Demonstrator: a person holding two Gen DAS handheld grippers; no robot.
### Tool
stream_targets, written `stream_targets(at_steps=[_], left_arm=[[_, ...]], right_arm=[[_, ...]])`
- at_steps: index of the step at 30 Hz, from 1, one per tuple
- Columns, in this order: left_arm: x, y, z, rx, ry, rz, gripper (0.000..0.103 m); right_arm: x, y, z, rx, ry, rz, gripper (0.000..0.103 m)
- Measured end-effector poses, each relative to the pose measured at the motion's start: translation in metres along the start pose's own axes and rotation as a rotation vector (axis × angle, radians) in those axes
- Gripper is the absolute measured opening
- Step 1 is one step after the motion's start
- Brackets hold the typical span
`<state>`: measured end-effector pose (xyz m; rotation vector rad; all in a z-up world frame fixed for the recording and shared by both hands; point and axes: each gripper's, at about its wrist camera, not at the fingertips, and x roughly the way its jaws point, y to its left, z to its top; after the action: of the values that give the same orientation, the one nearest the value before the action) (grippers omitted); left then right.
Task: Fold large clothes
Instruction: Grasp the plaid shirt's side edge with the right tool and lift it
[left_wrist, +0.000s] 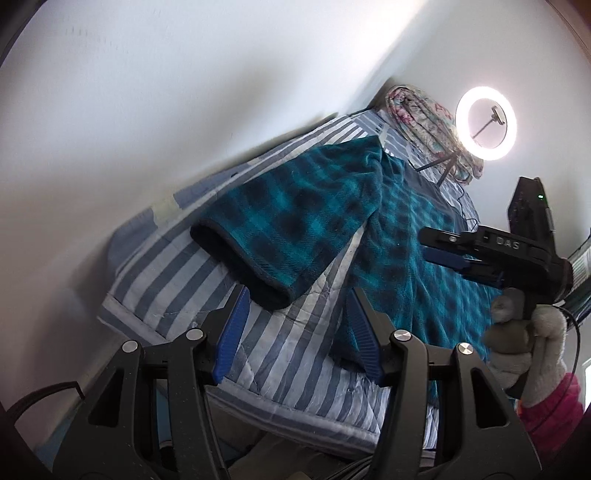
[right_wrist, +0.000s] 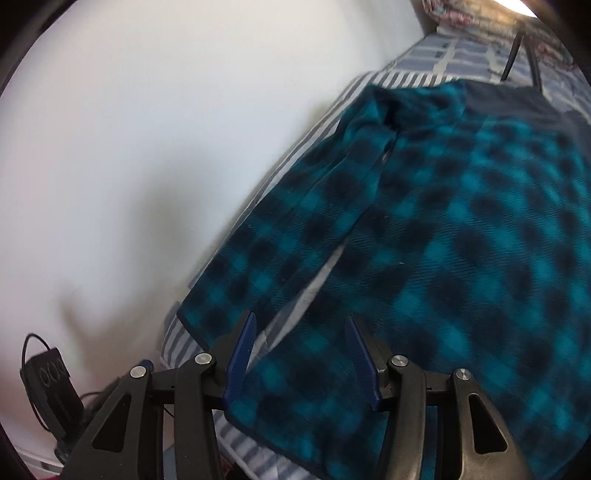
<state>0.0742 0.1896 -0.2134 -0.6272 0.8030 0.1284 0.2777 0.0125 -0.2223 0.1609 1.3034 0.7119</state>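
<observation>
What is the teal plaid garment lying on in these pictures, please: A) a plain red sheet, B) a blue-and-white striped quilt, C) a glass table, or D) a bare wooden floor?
B: the teal plaid garment is spread flat on a blue-and-white striped quilt, whose stripes show around the sleeve in both views.

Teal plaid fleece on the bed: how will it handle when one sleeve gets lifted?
Probably floppy: the fleece top lies flat with its sleeve draped on the striped quilt. Likely light; the nap looks grippy rather than slippery. Lifting one sleeve may drag the body along.
</observation>
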Motion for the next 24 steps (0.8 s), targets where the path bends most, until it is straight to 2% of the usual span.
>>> stream_targets(at_steps=[6,12,17,20,22,24], left_arm=[[0.016,0.01,0.003,-0.031,0.02,0.009,0.057],[0.029,0.024,0.007,-0.088,0.025,0.017,0.057],[0.046,0.041,0.01,-0.167,0.046,0.01,0.057],[0.055,0.05,0.014,-0.208,0.046,0.005,0.057],[0.061,0.054,0.018,-0.227,0.041,0.015,0.057],[0.067,0.057,0.022,-0.244,0.035,0.017,0.057]], right_arm=[[0.057,-0.005,0.015,0.083,0.089,0.053,0.046],[0.093,-0.011,0.02,0.142,0.14,0.029,0.045],[0.099,0.001,0.023,0.121,0.148,0.03,0.03],[0.098,0.008,0.026,0.092,0.147,-0.002,0.009],[0.097,0.008,0.025,0.098,0.146,-0.002,0.002],[0.096,0.007,0.026,0.09,0.145,-0.019,0.001]])
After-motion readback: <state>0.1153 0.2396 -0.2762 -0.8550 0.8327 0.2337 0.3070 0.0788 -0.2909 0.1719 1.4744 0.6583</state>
